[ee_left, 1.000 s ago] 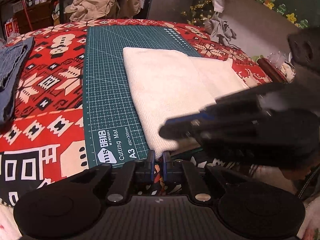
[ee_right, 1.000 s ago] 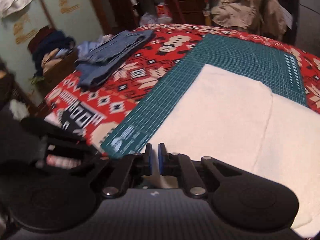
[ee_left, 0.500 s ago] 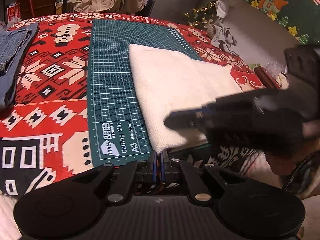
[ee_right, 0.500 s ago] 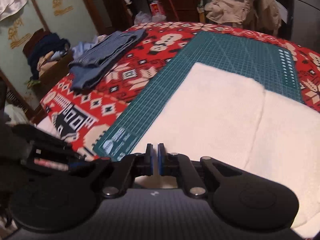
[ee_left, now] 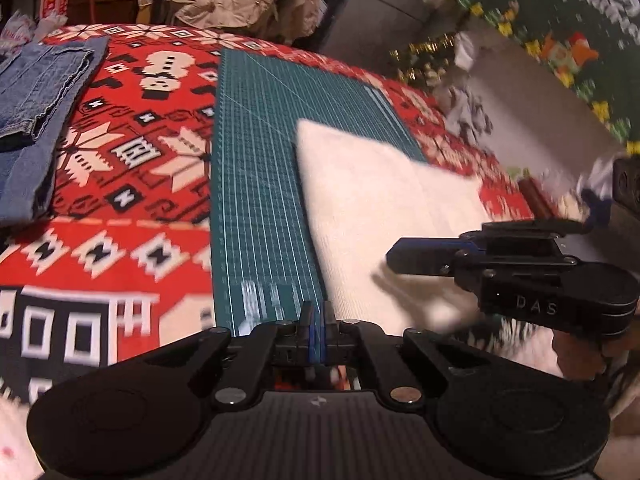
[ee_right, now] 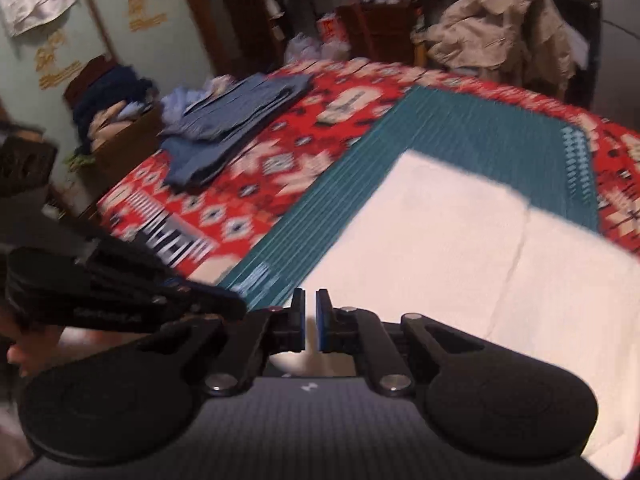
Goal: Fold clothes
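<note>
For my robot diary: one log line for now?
white cloth: folded on green mat | left gripper: shut, empty | right gripper: jaws slightly apart, empty

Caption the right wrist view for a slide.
Right gripper, jaws slightly apart, over a folded white towel on a green cutting mat.

A lived-in home room. Ahead of the grippers a table wears a red patterned cloth (ee_left: 132, 152) with a green cutting mat (ee_left: 256, 184) on it. Beyond its far edge a beige coat (ee_right: 500, 28) is draped over furniture, beside cluttered shelves (ee_right: 320, 8). Left of the right gripper sits a box of clothes (ee_right: 116, 128); right of the left gripper hangs a Christmas banner (ee_left: 568, 32).
</note>
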